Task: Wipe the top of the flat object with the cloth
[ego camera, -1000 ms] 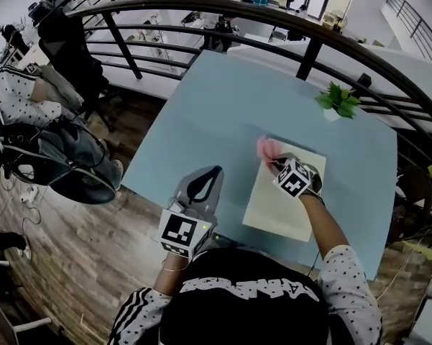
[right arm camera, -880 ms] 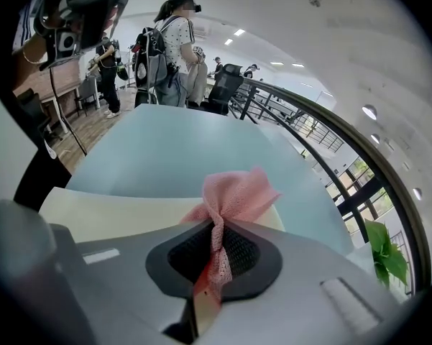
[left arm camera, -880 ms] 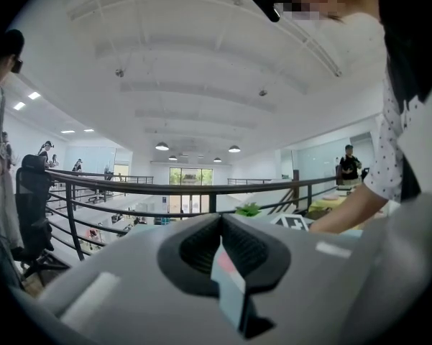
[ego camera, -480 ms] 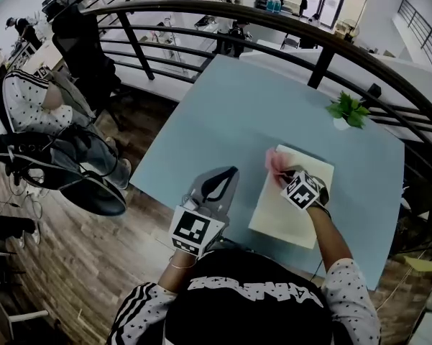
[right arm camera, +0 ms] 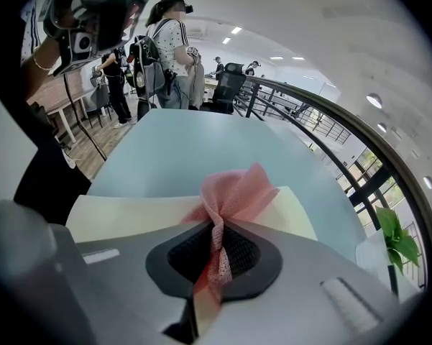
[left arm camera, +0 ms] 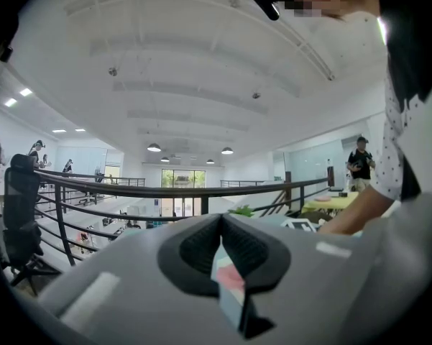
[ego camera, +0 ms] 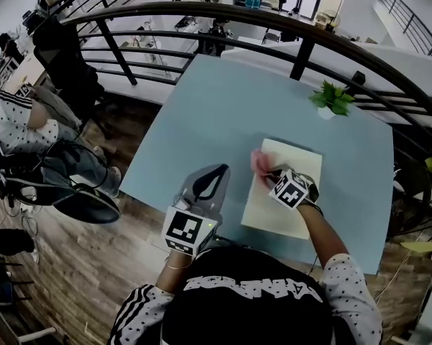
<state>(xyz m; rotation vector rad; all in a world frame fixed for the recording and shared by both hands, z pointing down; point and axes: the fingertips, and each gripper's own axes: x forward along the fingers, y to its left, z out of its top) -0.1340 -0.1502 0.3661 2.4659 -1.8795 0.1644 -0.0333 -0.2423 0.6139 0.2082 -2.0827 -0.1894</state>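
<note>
Only its own view shows right claw (right arm camera: pixel 217 228) clamping pink cloth (right arm camera: pixel 233 189); left claw (left arm camera: pixel 221 221) closed, empty.

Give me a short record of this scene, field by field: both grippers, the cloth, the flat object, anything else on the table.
Right gripper: shut on the pink cloth
Cloth position: at the far left corner of the cream flat object
Left gripper: shut, empty, by the near left edge of the table
Table colour: light blue
Also there: small potted plant, far right
</note>
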